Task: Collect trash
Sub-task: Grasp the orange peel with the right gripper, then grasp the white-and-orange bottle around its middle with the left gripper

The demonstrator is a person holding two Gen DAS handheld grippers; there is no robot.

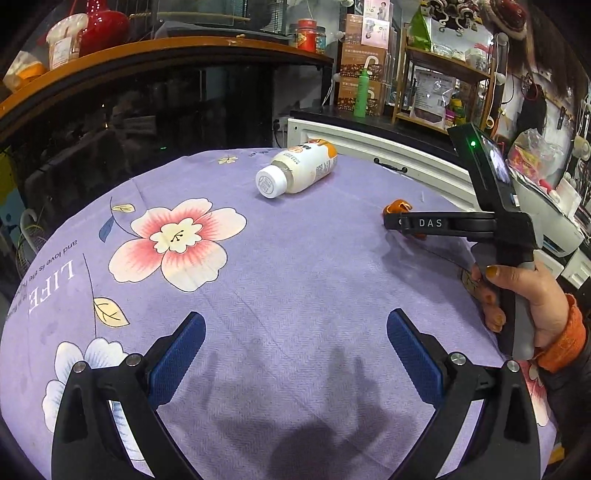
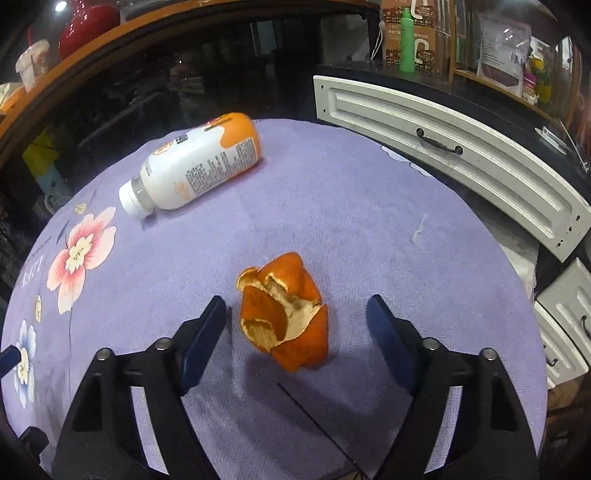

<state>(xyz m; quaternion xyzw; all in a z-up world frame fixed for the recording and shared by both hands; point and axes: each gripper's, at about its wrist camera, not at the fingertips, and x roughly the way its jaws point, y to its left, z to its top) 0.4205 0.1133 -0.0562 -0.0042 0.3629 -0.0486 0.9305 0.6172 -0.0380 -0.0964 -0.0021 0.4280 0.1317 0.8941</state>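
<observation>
"DAS" stands in white on the right gripper's point(image 1: 397, 222) black finger; the purple tablecloth point(image 1: 295, 258) reads "LIFE", apparently "and love is the…" beside it.

This looks like a lived-in home room. The surface wears a purple flowered cloth point(image 1: 295, 258). A white drawer cabinet point(image 2: 443, 125) stands just behind it. A wooden shelf point(image 1: 147, 51) holds a red vase point(image 1: 103, 26) and jars. A bamboo rack point(image 1: 443, 74) carries packets, next to stacked boxes point(image 1: 364, 66).
</observation>
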